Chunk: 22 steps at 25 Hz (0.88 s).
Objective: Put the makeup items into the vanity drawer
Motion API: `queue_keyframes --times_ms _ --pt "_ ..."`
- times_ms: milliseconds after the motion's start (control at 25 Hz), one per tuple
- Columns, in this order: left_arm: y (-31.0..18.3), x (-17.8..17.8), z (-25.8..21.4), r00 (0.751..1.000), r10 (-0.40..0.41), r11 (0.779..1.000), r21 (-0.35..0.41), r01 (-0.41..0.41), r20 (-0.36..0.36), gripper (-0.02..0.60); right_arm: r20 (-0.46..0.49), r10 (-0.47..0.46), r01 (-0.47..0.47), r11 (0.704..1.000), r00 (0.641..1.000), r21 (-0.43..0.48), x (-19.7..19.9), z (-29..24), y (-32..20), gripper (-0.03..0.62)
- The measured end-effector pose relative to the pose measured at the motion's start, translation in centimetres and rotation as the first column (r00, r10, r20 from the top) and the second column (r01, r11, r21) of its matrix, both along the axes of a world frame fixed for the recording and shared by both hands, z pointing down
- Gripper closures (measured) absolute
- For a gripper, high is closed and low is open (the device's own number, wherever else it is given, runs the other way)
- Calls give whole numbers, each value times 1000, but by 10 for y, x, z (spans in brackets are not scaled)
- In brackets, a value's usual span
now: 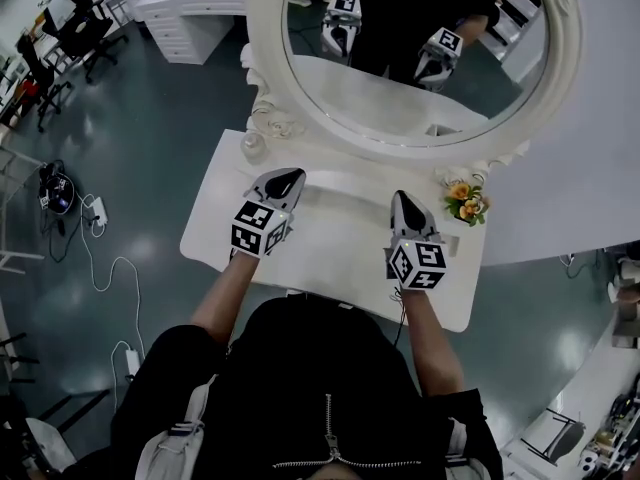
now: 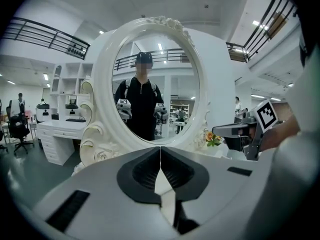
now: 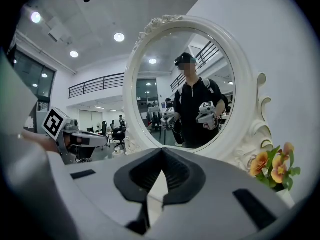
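The left gripper [image 1: 284, 179] is clenched, its jaws meeting tip to tip with nothing between them. It is held above the left half of the vanity table [image 1: 340, 236] and points toward the oval mirror [image 1: 400, 98]. The right gripper [image 1: 403, 201] is likewise closed and empty. It is held above the right half of the tabletop, near the flowers [image 1: 466, 202] at the mirror's base. The drawer and the makeup items cannot be made out in any view.

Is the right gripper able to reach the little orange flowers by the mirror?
Probably yes: the right gripper hangs just beside the orange flower bunch, with only white vanity top between them.
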<state>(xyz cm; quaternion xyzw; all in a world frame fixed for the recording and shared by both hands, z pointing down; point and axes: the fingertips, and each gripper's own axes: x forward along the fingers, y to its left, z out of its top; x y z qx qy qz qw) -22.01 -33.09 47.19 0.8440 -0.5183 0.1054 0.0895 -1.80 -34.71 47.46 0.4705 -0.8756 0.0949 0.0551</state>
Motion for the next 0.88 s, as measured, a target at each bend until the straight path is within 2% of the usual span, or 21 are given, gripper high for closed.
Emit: queue_keyframes --times_ms 880 --pt "12 2 14 1000 9 999 -39 -9 -19 560 -1 1 -1 1000 1000 -15 5 1 21 591"
